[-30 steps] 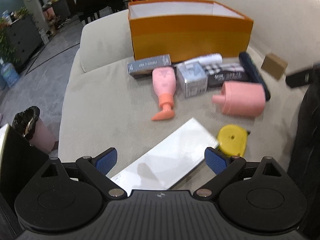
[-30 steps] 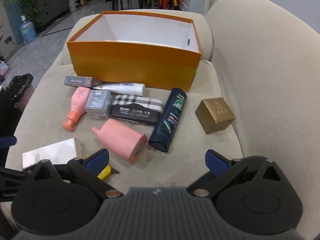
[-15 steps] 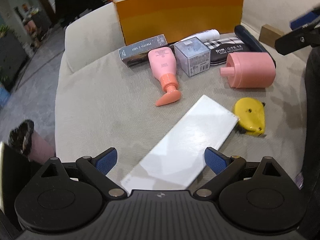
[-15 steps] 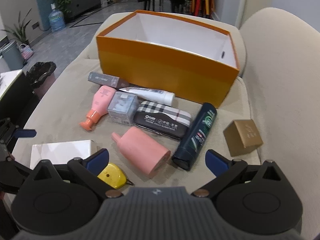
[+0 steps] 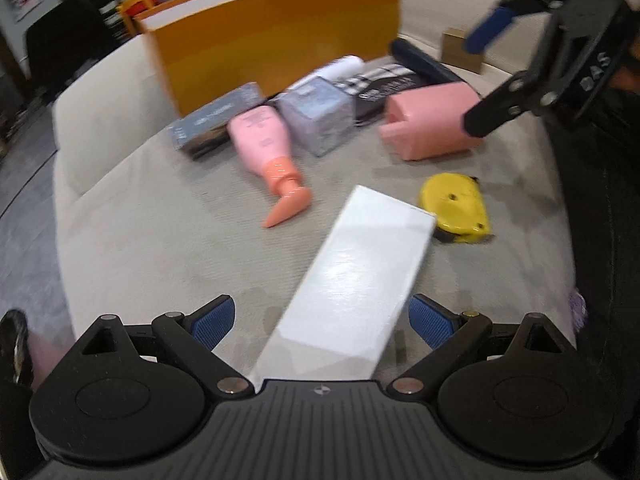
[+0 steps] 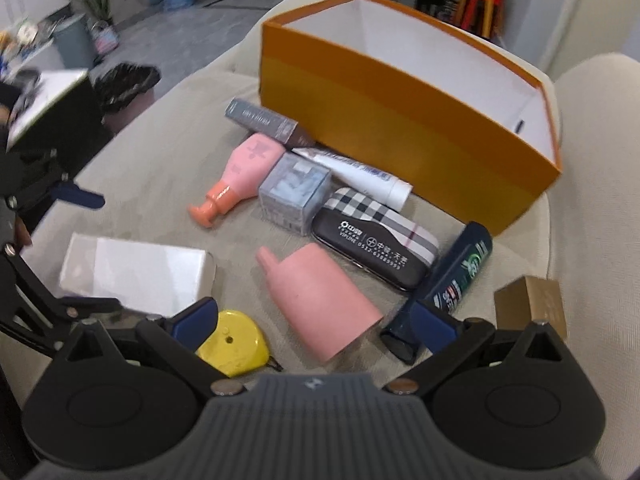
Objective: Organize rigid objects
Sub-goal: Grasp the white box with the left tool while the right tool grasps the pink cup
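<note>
An empty orange box [image 6: 420,120] stands at the back of the beige sofa seat [image 5: 160,232]. In front of it lie a long white box [image 5: 352,284], a yellow tape measure [image 5: 456,208], a big pink cup [image 6: 320,300], a pink bottle [image 5: 268,148], a clear cube [image 6: 296,196], a plaid case [image 6: 376,240], a dark tube [image 6: 460,276], a grey carton [image 6: 264,120] and a gold box [image 6: 532,300]. My left gripper [image 5: 320,322] is open, its fingers either side of the white box's near end. My right gripper [image 6: 316,320] is open, just above the pink cup.
The sofa back [image 6: 600,160] rises on the right. A bin with a black bag [image 6: 124,84] stands on the floor left of the sofa. A white tube [image 6: 360,172] lies against the orange box.
My left gripper has moved forward and low over the white box, which now lies between its fingers. My right gripper has dropped and swung left towards the pink cup.
</note>
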Available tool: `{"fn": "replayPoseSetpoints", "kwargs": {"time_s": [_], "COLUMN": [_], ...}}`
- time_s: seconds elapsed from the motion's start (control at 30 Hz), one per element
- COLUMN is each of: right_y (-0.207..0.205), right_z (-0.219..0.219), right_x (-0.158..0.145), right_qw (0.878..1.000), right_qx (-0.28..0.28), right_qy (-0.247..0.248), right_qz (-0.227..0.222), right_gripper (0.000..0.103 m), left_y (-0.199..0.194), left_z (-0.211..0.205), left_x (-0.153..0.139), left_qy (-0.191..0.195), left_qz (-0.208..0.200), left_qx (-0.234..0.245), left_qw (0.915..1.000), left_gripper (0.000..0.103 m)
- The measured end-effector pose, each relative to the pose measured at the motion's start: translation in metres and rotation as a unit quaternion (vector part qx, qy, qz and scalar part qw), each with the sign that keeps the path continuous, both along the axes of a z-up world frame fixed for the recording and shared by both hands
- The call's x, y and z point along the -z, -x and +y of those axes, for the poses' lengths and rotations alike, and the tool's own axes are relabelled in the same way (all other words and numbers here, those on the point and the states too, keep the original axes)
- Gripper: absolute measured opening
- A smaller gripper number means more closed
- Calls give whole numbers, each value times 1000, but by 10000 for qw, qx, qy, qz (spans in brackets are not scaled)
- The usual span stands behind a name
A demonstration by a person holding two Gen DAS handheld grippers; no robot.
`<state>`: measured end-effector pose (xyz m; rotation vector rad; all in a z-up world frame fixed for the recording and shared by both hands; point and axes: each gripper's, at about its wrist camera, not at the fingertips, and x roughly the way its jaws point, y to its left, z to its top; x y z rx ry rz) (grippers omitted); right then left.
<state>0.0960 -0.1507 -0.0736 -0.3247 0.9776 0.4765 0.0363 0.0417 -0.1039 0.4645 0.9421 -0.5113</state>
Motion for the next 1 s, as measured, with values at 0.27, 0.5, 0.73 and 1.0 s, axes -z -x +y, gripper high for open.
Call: {"fn": "replayPoseSetpoints", "kwargs": {"time_s": [0.27, 0.5, 0.73, 1.0], "right_y": [-15, -36, -46, -52], "right_z": [13, 18, 23, 25], "right_x": [17, 34, 46, 50], "right_qw": [9907, 9800, 9720, 9691], "right_qx": [-1266, -1826, -2111, -2201], "right_qy": [505, 743, 869, 913], "right_qz": [-14, 290, 560, 643], "right_gripper": [87, 72, 60, 58], "left_y": [-10, -20, -17, -19], "left_z": [-12, -15, -22, -6], "left_x": [13, 22, 26, 29], "left_qy": [73, 24, -193, 333], "left_qz": [230, 457, 249, 268], "left_qx": [236, 328, 706, 647], "left_qw": [9994, 9984, 9970, 9970], "left_gripper": [103, 90, 92, 91]}}
